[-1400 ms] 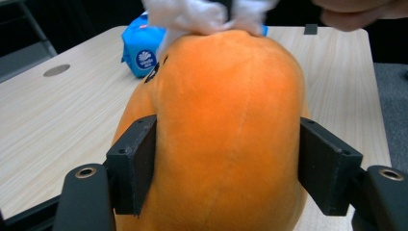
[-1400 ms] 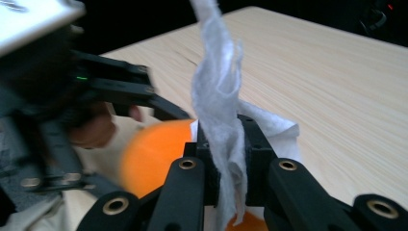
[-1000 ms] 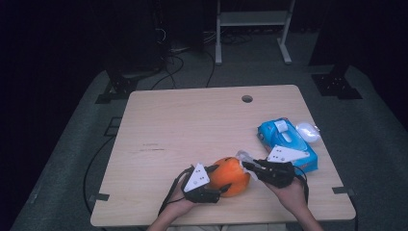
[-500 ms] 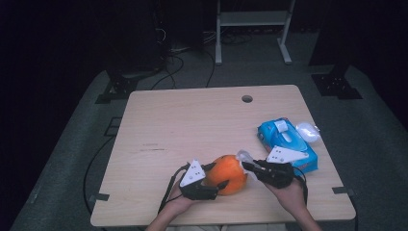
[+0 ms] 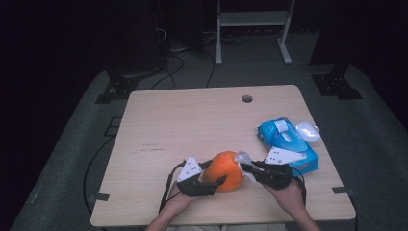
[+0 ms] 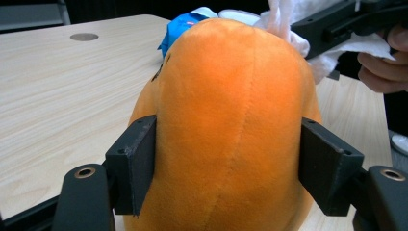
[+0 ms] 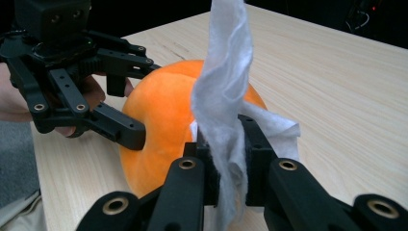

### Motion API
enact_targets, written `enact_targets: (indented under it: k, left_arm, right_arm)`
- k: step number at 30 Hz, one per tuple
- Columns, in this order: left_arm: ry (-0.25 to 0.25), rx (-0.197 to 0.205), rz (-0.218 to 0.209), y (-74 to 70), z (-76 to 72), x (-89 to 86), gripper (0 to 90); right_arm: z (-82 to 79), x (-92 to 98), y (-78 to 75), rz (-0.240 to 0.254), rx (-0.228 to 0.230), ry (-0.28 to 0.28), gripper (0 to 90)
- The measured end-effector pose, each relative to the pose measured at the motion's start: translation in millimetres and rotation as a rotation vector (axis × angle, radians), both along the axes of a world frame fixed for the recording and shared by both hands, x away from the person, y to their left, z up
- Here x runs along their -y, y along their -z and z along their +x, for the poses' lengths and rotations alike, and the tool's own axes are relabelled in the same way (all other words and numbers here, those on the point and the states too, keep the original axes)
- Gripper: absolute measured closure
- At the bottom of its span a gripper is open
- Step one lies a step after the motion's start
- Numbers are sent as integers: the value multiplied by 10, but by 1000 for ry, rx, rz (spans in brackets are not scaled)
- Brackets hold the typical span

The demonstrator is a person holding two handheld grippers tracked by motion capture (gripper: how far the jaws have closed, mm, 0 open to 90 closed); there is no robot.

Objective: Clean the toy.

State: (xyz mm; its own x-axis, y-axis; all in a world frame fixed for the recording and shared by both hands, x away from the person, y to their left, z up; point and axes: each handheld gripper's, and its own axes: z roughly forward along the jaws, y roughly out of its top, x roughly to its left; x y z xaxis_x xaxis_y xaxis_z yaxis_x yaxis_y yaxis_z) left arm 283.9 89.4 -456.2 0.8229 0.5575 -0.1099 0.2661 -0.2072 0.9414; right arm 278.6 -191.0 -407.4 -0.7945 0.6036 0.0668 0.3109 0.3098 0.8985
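An orange plush ball rests near the table's front edge. My left gripper is shut on it, one black pad on each side, as the left gripper view shows on the plush ball. From the right, my right gripper is shut on a white wipe and holds it against the ball's upper right side. In the right gripper view the white wipe stands up between the closed jaws, touching the orange plush ball, with the left gripper farther off clamping the ball.
A blue pack of wipes lies at the table's right side, with a small white object just beyond it. A round cable hole sits near the far edge of the wooden table. Black stands and cables occupy the floor behind.
The left hand and the ball have barely shifted. The right gripper keeps the wipe on the ball's right side.
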Motion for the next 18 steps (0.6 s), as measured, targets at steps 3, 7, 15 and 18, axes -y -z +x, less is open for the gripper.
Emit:
enact_targets:
  k: [3,7,15,18]
  left_arm:
    - [-21,-24,-19,6,19,-19,291]
    - [-13,-23,-19,-2,18,-12,281]
    - [11,56,80,21,-7,72,157]
    - [1,73,106,-44,-33,85,308]
  right_arm:
    - [-83,-122,-53,-4,19,-54,805]
    - [-93,-195,-60,-36,46,-61,806]
    - [-11,-57,-7,-4,1,-17,805]
    - [-85,-163,-65,-16,48,-45,805]
